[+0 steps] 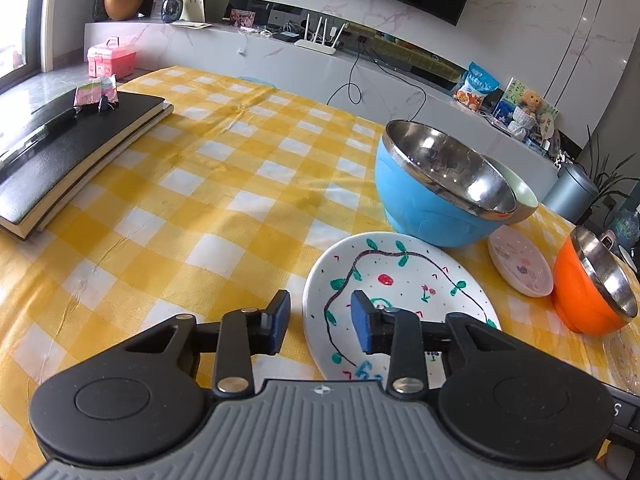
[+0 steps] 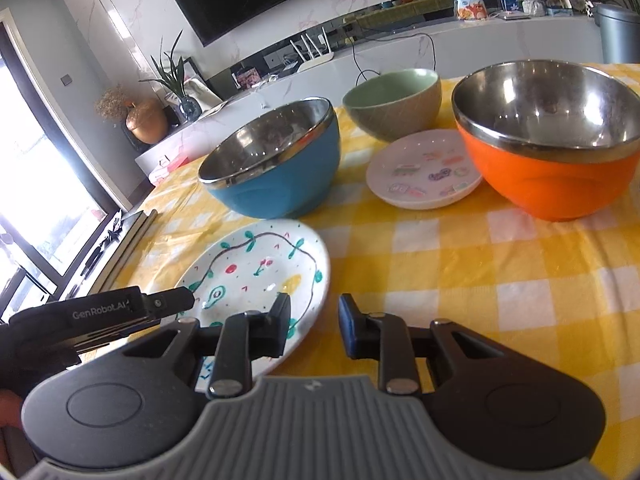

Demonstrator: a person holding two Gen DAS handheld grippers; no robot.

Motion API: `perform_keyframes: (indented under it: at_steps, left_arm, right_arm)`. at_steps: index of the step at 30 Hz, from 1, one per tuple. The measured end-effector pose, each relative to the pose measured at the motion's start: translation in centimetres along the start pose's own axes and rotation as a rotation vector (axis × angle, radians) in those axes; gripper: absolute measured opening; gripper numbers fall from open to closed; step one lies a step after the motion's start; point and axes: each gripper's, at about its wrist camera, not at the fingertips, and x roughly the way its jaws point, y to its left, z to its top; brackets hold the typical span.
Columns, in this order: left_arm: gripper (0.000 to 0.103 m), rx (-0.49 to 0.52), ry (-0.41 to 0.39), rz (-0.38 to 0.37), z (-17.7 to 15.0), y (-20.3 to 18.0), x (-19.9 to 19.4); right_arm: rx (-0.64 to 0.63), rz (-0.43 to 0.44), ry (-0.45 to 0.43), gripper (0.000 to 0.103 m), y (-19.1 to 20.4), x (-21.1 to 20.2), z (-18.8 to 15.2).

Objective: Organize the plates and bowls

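Observation:
A white painted plate (image 1: pixel 404 280) (image 2: pixel 256 268) lies near the table's front. Behind it stands a blue steel-lined bowl (image 1: pixel 432 192) (image 2: pixel 276 168). A small white sticker plate (image 1: pixel 520 266) (image 2: pixel 426 174) lies between it and an orange steel-lined bowl (image 1: pixel 592 292) (image 2: pixel 548 140). A green ceramic bowl (image 2: pixel 394 104) stands at the back, mostly hidden behind the blue bowl in the left wrist view (image 1: pixel 524 196). My left gripper (image 1: pixel 320 320) is open and empty, its jaws straddling the painted plate's left rim. My right gripper (image 2: pixel 314 326) is open and empty over that plate's right rim. The left gripper's body (image 2: pixel 120 312) shows at the left.
The table wears a yellow checked cloth (image 1: pixel 208 200). Black books (image 1: pixel 68 148) with a pen and small items lie at the far left. A low marble shelf (image 1: pixel 280 60) with a router, vases and a pink box runs behind the table.

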Motion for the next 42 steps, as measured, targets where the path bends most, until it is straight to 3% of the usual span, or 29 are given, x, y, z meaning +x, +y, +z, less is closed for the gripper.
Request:
perform_keyframes:
  at_steps: [4,6,15,25,42]
  left_arm:
    - [0.022,-0.007,0.002,-0.006,-0.1,0.0,0.1]
    - [0.021,0.008,-0.005,0.0,-0.2,-0.1,0.0]
    - [0.02,0.027,-0.013,-0.004,-0.3,-0.2,-0.6]
    - [0.02,0.002,-0.037,-0.016,-0.9,0.4,-5.4]
    - [0.02,0.025,-0.026,-0.043,-5.9,0.0,-11.2]
  right_arm:
    - [0.018,0.02,0.014,0.018,0.0,0.3,0.0]
    - [0.017,0.017,0.014,0.016,0.0,0.3,0.0]
    - [0.031,0.019,0.011,0.011,-0.3,-0.1,0.0]
    - [0.004,0.059,-0.004,0.011,1.2,-3.3,-0.4]
    - [0.049,0.008,0.026,0.011,1.1,-10.1,-6.1]
